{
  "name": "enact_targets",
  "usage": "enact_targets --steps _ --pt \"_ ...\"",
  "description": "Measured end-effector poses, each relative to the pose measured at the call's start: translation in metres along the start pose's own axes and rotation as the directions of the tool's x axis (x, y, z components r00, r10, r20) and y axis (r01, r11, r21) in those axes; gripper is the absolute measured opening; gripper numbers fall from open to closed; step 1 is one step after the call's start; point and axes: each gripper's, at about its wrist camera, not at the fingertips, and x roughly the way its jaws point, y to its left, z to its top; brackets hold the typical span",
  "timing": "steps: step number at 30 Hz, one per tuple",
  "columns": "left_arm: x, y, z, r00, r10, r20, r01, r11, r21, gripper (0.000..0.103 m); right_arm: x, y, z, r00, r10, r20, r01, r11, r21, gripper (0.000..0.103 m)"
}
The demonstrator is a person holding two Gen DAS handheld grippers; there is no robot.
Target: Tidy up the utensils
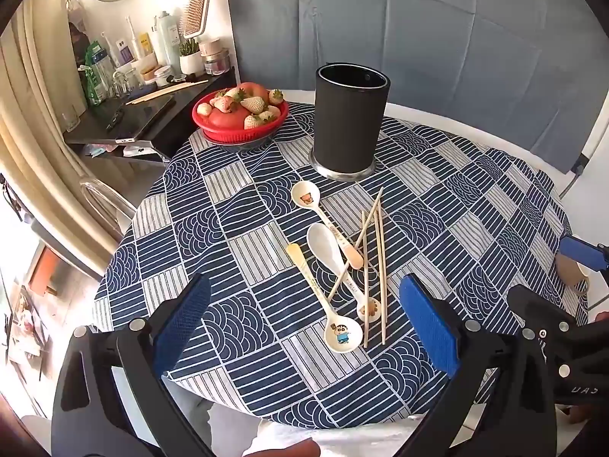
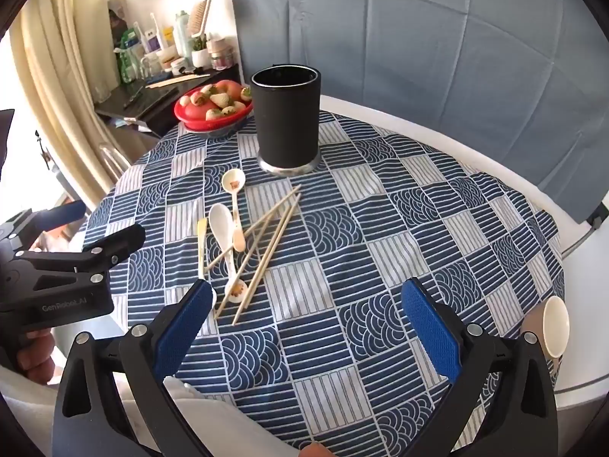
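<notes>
On the blue-and-white patterned tablecloth (image 1: 236,236) lie three white ceramic spoons, one with a bear print (image 1: 304,198), a plain one (image 1: 323,243) and one with a cartoon boy (image 1: 342,333). Several wooden chopsticks (image 1: 377,266) are crossed over them. Behind them stands an empty black cylindrical holder (image 1: 350,122). My left gripper (image 1: 304,282) hovers open above the near end of the pile. The right gripper (image 2: 307,285) is open over bare cloth, right of the chopsticks (image 2: 266,251) and spoons (image 2: 220,221), with the holder (image 2: 287,114) beyond. Nothing is held.
A red bowl of strawberries and fruit (image 1: 239,110) sits at the back left of the table. A beige cup (image 2: 552,327) stands near the table's right edge. A dark side shelf with bottles (image 1: 152,61) and a clear chair (image 1: 106,198) stand to the left.
</notes>
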Motion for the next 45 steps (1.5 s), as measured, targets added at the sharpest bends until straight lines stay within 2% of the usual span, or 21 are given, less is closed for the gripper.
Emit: enact_targets --steps 23,38,42,45 --pt "0.003 0.0 0.0 1.0 -0.005 0.003 0.005 1.0 -0.007 0.097 0.001 -0.001 0.001 1.0 -0.004 -0.002 0.004 1.0 0.003 0.095" --pt "0.004 0.004 0.001 0.999 -0.022 -0.032 0.021 0.999 -0.028 0.097 0.002 0.0 0.001 1.0 -0.007 -0.017 0.006 1.0 -0.002 0.095" --pt "0.003 0.009 0.003 0.999 -0.026 -0.02 0.025 0.998 -0.051 0.097 0.001 0.003 0.001 1.0 -0.017 -0.016 0.017 1.0 -0.016 0.095" --pt "0.003 0.012 0.003 1.0 -0.004 0.008 0.004 0.999 -0.044 0.097 -0.001 0.005 0.001 0.999 -0.032 -0.013 0.031 0.999 -0.03 0.095"
